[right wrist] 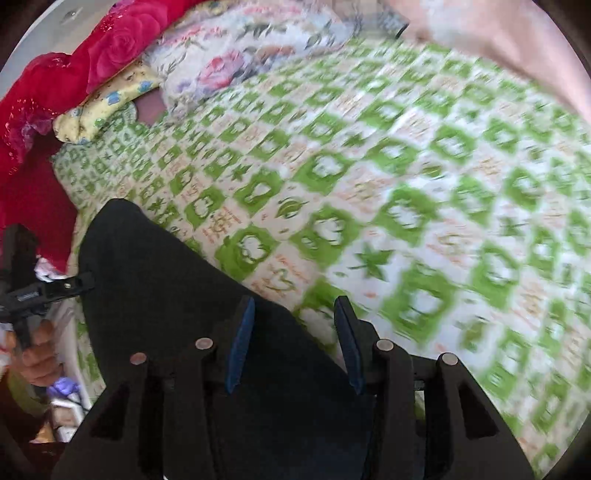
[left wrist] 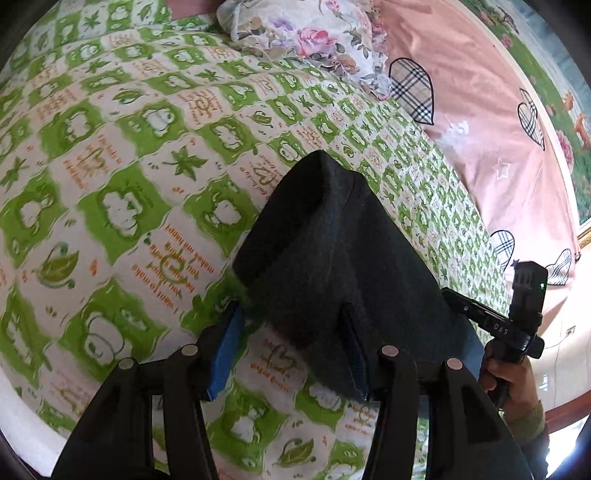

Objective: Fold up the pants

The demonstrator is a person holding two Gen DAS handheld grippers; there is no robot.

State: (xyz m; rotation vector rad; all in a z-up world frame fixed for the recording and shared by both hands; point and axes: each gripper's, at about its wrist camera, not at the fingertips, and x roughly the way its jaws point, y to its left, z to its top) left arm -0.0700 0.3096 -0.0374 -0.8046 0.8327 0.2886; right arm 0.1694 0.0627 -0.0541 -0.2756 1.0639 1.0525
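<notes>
The pants [left wrist: 328, 254] are black and lie folded into a compact block on the green-and-white bed cover. In the left wrist view my left gripper [left wrist: 291, 350] is open; the pants' near edge lies between its blue pads and drapes over the right pad [left wrist: 354, 365]. In the right wrist view the pants [right wrist: 166, 280] lie at lower left. My right gripper [right wrist: 295, 343] is open, its left finger [right wrist: 240, 343] over the black cloth, its right finger over the bed cover. The right gripper also shows in the left wrist view [left wrist: 458, 299], beside the pants' right side.
The bed cover [left wrist: 110, 166] fills both views. A floral pillow [left wrist: 306, 33] lies at the far end, a pink quilt with checked hearts [left wrist: 480, 110] to the right. In the right wrist view a red rose blanket [right wrist: 55, 92] and a small yellow pillow [right wrist: 107, 107] lie at far left.
</notes>
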